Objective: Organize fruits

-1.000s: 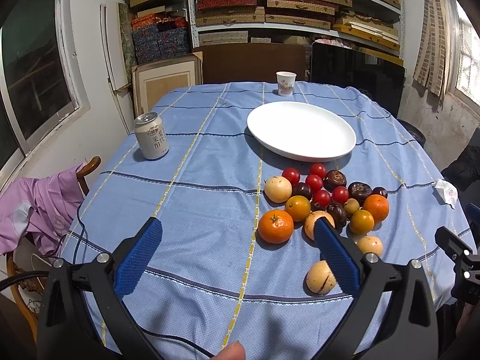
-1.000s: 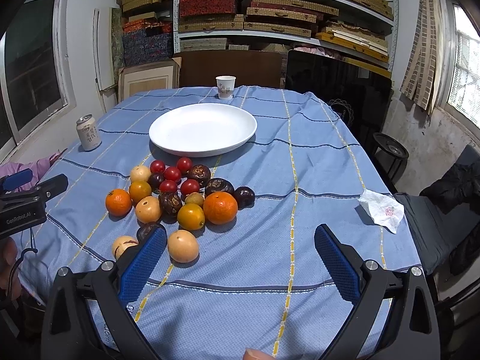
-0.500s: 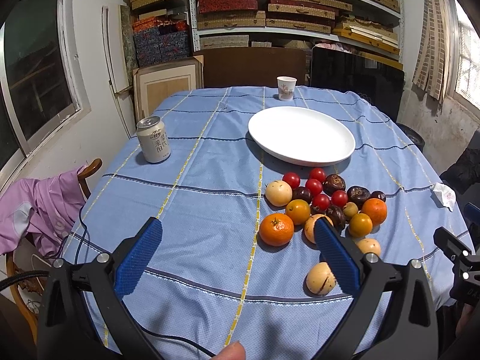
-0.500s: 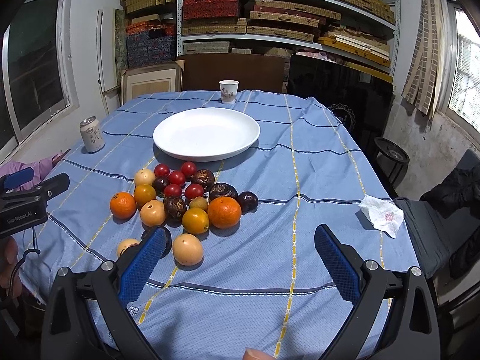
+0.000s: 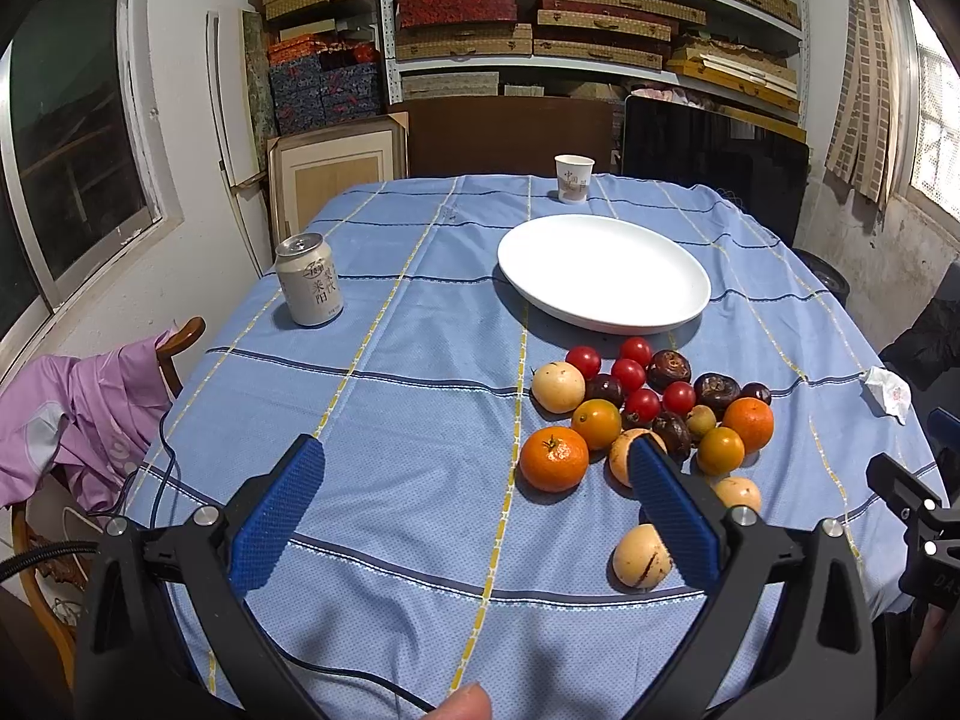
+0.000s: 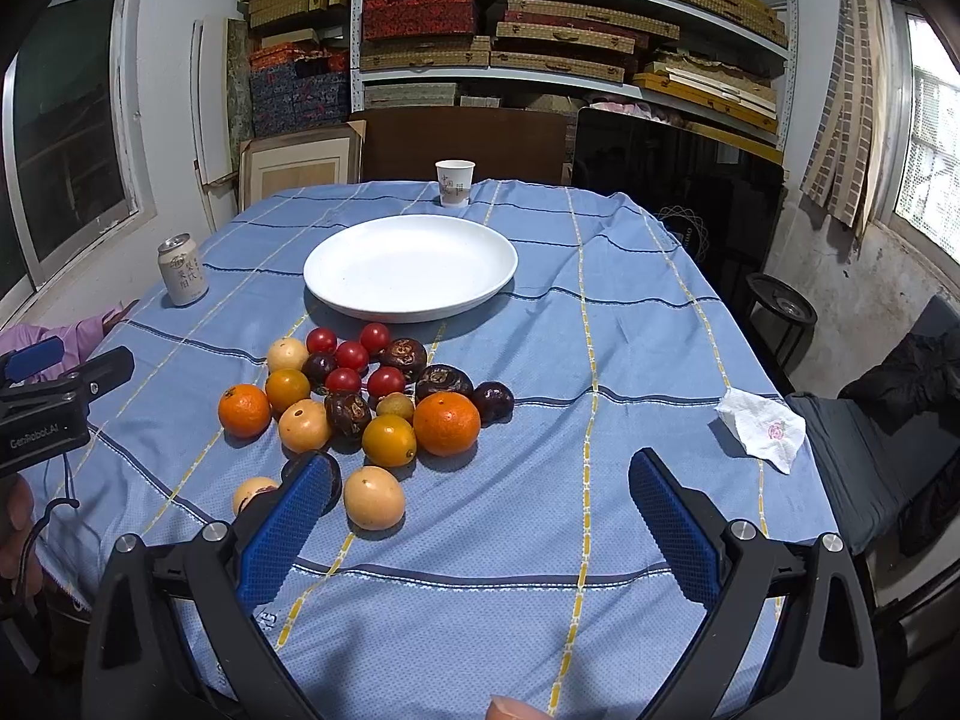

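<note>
Blue-cloth table (image 5: 384, 396) w/ fruit pile (image 6: 384, 396) just in front of bare white plate (image 6: 410, 267). Left gripper (image 5: 474, 480) & right gripper (image 6: 480, 495): jaws wide apart, holding nothing, above table.

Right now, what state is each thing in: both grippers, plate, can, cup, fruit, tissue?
left gripper: open, holding nothing
right gripper: open, holding nothing
white plate: empty, flat on the tablecloth
drink can: upright; whether opened, cannot tell
paper cup: upright, contents hidden
fruit pile: loose on the cloth, none on the plate
tissue: crumpled, lying apart from the fruit
</note>
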### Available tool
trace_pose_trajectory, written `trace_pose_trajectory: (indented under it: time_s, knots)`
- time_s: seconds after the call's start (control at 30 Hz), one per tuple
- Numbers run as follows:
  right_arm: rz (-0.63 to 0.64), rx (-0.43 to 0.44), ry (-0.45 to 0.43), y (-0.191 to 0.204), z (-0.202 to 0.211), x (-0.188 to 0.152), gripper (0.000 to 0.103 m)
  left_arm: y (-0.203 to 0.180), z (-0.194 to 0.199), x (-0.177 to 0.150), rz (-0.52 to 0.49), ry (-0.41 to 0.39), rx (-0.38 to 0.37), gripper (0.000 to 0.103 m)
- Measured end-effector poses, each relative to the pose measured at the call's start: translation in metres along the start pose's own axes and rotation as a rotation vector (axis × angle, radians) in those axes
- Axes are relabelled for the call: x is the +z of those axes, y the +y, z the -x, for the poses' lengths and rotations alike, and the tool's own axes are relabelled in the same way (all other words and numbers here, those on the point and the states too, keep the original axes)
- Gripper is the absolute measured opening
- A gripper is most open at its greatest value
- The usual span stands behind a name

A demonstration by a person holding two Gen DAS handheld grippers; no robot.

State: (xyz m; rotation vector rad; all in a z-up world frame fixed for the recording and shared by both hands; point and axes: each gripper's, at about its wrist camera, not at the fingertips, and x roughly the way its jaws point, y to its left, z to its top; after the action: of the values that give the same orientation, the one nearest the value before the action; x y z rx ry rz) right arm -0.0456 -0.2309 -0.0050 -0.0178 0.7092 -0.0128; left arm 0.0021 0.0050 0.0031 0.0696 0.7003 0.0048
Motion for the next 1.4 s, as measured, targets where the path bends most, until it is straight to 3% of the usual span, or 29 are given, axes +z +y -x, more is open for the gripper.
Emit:
trace_pose_trajectory:
  time_s: [1.2, 1.4]
  knots:
    - [-0.006, 0.001, 0.009, -0.004, 0.002, 0.001, 0.100, 0.002, 0.002, -0.001, 0.004, 0.003, -0.002, 0.099]
    - [-0.016, 0.001, 0.042, -0.004, -0.018, -0.007, 0.100, 0.006, -0.021, -0.006, 0.006, 0.032, -0.015, 0.099]
